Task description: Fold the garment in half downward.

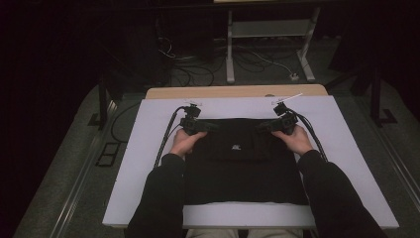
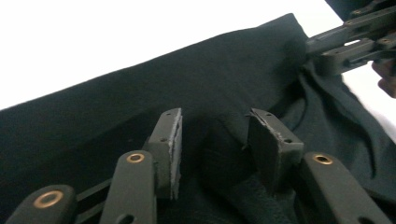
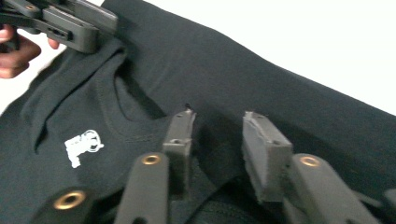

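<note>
A black T-shirt [image 1: 237, 168] lies flat on the white board [image 1: 143, 163], with a small white logo [image 3: 83, 147] below its collar. My left gripper [image 1: 210, 126] lies low over the shirt's far left corner. In the left gripper view its jaws [image 2: 215, 114] stand apart, a raised fold of the black cloth [image 2: 224, 140] between the pads. My right gripper [image 1: 262, 126] sits at the far right corner. Its jaws [image 3: 217, 114] straddle the cloth [image 3: 215, 140] near the collar, with a gap still showing. Each gripper also appears in the other's view [image 2: 314, 55] [image 3: 105, 32].
Both sleeved forearms rest along the shirt's sides. Gripper cables [image 1: 166, 139] run down the board's left and right edges. A wooden table edge [image 1: 237, 91] lies beyond the board. Floor cables [image 1: 198, 69] and a white frame [image 1: 230, 49] stand farther back in the dark.
</note>
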The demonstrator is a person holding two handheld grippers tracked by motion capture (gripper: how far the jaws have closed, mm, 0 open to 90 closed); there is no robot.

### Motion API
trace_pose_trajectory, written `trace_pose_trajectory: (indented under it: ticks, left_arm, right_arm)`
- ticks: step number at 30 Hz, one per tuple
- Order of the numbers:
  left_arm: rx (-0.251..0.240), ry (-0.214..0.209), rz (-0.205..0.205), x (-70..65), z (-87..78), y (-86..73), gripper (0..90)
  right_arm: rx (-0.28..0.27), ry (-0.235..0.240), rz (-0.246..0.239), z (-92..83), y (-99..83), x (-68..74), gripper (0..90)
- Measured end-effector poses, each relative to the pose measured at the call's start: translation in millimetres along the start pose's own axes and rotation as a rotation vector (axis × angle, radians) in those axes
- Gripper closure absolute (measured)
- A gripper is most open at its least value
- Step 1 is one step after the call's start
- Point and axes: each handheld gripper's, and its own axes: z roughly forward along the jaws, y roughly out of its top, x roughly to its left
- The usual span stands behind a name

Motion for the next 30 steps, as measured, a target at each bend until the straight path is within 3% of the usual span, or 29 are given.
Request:
trace_pose_trajectory:
  ticks: [7,15,30]
  left_arm:
    - [0.012,-0.016,0.013,-2.4,2.4,-0.5,65.7]
    - [0.015,-0.032,0.026,-3.7,-0.1,-0.1,82.9]
    - [-0.006,-0.037,0.017,-5.1,-9.6,3.3,85.6]
  right_arm:
    - [0.009,-0.007,-0.012,-1.5,0.1,1.4,80.3]
    - [0.018,0.013,-0.034,-3.3,-0.3,4.8,84.2]
    - [0.009,0.039,-0.017,-13.5,1.8,2.7,85.1]
